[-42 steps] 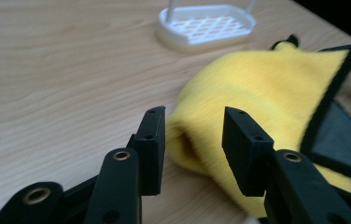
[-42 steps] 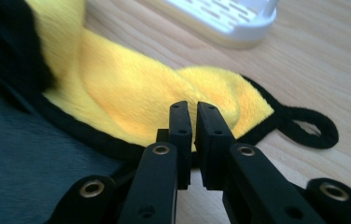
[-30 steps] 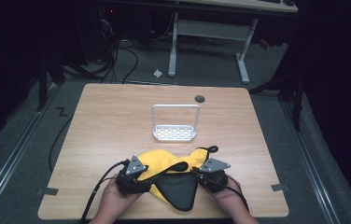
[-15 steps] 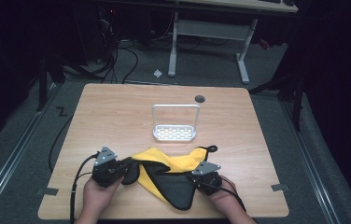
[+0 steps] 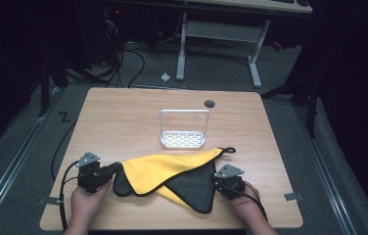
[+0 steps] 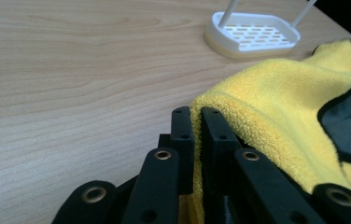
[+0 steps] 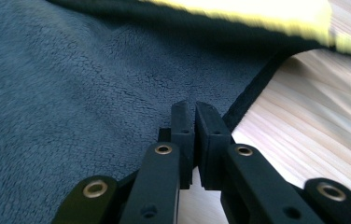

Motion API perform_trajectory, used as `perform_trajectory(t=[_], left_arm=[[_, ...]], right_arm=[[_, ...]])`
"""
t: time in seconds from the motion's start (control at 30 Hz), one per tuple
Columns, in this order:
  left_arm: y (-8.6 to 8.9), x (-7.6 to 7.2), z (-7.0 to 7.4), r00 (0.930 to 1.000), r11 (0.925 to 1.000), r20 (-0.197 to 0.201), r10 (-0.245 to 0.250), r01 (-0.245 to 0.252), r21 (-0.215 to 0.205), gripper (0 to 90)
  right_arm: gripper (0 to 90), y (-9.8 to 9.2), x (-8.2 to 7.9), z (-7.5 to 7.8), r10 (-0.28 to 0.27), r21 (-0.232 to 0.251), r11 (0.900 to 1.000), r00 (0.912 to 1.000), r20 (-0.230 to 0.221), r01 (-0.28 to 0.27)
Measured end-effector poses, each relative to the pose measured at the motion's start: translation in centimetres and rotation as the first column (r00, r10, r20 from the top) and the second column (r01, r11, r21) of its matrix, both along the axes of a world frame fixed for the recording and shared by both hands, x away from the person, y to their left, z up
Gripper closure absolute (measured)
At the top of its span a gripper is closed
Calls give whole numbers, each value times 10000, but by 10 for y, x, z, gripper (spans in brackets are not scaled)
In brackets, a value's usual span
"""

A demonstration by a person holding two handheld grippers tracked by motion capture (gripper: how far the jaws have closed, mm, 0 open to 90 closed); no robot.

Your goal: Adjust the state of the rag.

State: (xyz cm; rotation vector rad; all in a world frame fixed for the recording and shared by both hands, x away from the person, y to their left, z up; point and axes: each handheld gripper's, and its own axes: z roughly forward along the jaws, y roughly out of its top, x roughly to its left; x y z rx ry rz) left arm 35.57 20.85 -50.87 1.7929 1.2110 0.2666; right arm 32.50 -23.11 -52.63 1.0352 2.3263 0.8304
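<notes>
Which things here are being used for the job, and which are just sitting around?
In the job:
- yellow and grey cloth
- left gripper, fingers shut on the cloth's edge
- right gripper, fingers shut at the grey edge

Just lying about:
- white rack on the table
- scrap of paper on the floor

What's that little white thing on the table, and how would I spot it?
Start at the wooden table. Just beyond the yellow-and-grey cloth, near the middle, stands a white rack: a slotted oval base with a thin hoop rising from it. It is the one white, rigid thing there, apart from the soft cloth.
</notes>
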Motion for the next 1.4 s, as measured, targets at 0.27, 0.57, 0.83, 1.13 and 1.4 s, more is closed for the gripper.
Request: perform_trajectory(t=[0.27, 0.57, 0.83, 1.13, 1.4], left_arm=[[-8, 7, -21, 9952, 9970, -946, -239, 306, 706, 821], [-25, -3, -23, 9922, 9920, -996, -751, 845, 934, 674], [-52, -33, -3, 9948, 9875, -292, -977, 1005, 1210, 497], [-64, -74, 8, 9688, 9681, 208, -2470, 2477, -389, 425], [-85, -76, -7, 9462, 9387, -557, -3187, 3232, 1202, 784]], right_arm=[[889, -30, 10, 0, -1071, -201, 9940, 9941, 142, 1074], [889, -43, 16, 0, -1649, -836, 9821, 9849, 520, 1688], [887, -54, 20, 0, -2116, -629, 9747, 9760, 510, 2146], [886, -53, 20, 0, -2090, -611, 9754, 9768, 473, 2116], [886, -52, 20, 0, -2052, -562, 9766, 9777, 452, 2075]])
